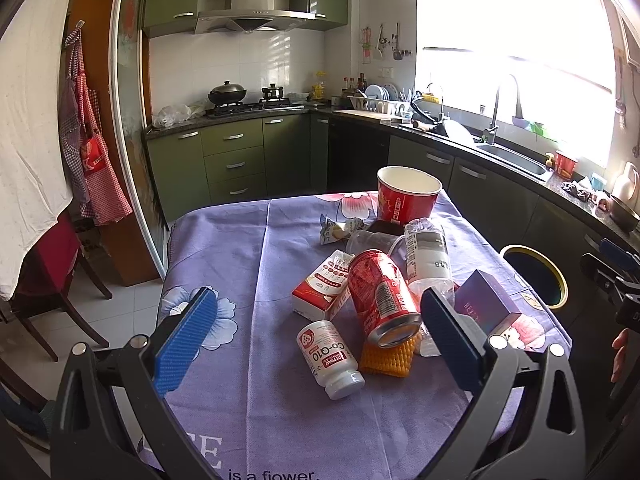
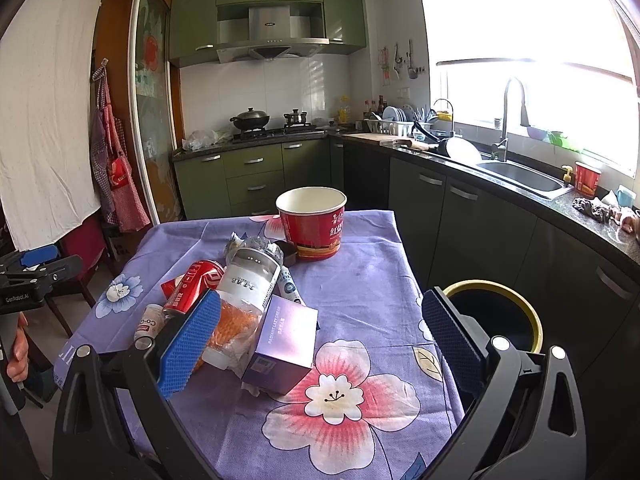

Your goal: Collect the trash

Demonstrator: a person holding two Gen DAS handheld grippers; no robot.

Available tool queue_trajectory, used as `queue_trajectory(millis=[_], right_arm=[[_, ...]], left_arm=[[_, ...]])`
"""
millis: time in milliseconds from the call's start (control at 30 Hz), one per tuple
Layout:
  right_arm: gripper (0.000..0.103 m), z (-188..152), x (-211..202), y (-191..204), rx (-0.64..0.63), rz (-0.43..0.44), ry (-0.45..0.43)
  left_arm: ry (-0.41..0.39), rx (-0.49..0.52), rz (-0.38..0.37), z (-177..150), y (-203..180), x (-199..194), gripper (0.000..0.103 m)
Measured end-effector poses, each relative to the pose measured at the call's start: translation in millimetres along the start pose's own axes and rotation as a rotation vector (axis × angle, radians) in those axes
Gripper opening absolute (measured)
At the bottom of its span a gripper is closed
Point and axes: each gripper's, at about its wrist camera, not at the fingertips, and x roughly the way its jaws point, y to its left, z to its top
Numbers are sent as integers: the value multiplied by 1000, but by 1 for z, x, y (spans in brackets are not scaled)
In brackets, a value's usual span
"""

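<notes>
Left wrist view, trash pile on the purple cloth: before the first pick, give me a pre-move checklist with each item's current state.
1. Left hand-held gripper open and empty: ok.
2. Right hand-held gripper open and empty: ok.
3. Round black bin with yellow rim beside the table, mouth uncovered: ok.
4. Red aluminium drink can free to lift: not ok, it leans on the orange textured pad and against the clear plastic bottle.
5. White Co-Q10 pill bottle lying on its side, apart enough to grasp: ok.
6. Red paper bowl empty inside: cannot tell, its bottom is hidden.
</notes>
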Motion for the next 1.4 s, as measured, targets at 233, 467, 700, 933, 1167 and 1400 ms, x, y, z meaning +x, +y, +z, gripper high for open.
queue_trajectory(millis=[233, 467, 700, 933, 1167, 1400], right_arm=[[99, -1, 5, 0, 3, 6, 12], [99, -1, 5, 0, 6, 7, 12], [99, -2, 6, 0, 6, 8, 13], [99, -2, 6, 0, 6, 10, 14], [99, -3, 9, 1, 7, 9, 19], [99, -4, 10, 1, 8, 9, 23]], left_arm=[[5, 0, -2, 0, -1, 3, 97], [5, 0, -4, -1, -1, 3, 97], [5, -1, -5, -2, -1, 5, 97], [5, 0, -5, -2, -1, 5, 97], [12, 0, -7, -4, -1, 7, 97], [14, 0, -8, -5, -1, 6, 97]])
